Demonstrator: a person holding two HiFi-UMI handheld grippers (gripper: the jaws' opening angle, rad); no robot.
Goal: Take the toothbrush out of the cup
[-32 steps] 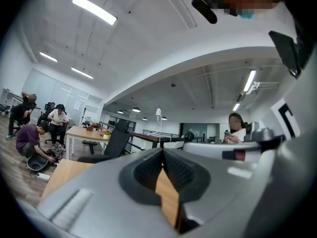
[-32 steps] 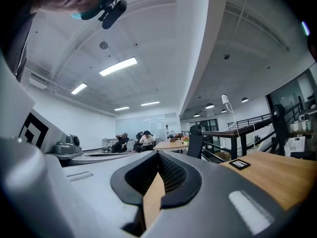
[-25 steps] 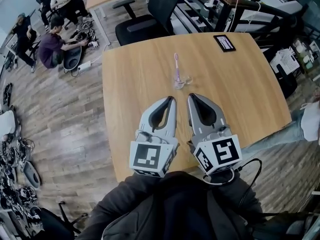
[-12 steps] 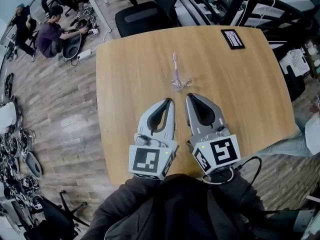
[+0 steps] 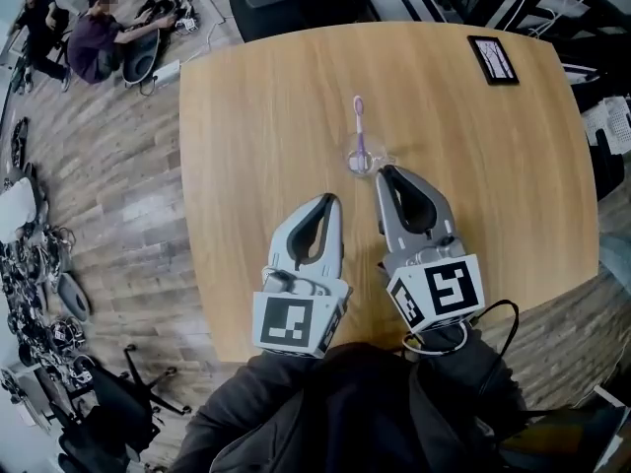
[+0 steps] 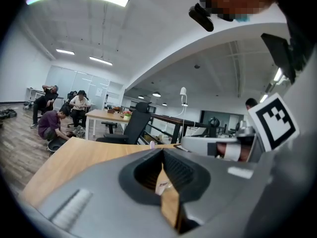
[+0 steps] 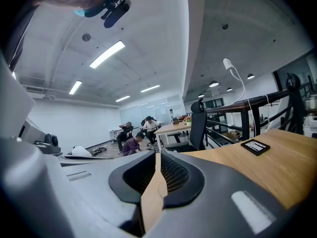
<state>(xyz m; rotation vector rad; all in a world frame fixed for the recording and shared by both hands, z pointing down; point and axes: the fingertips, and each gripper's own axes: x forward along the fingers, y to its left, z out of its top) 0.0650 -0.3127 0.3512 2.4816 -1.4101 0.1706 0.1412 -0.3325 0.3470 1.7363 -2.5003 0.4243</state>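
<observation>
Right gripper [image 5: 386,171] now nearer the clear cup [image 5: 361,160] and lilac toothbrush [image 5: 359,116]; its ribbed jaws freshly ajar, empty; left gripper's [image 5: 333,200] together.

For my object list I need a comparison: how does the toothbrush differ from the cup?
The toothbrush is pink, thin and long; the cup is clear, short and wide. The toothbrush stands inside the cup and sticks out above it, while the cup rests directly on the table. Both share one spot.
</observation>
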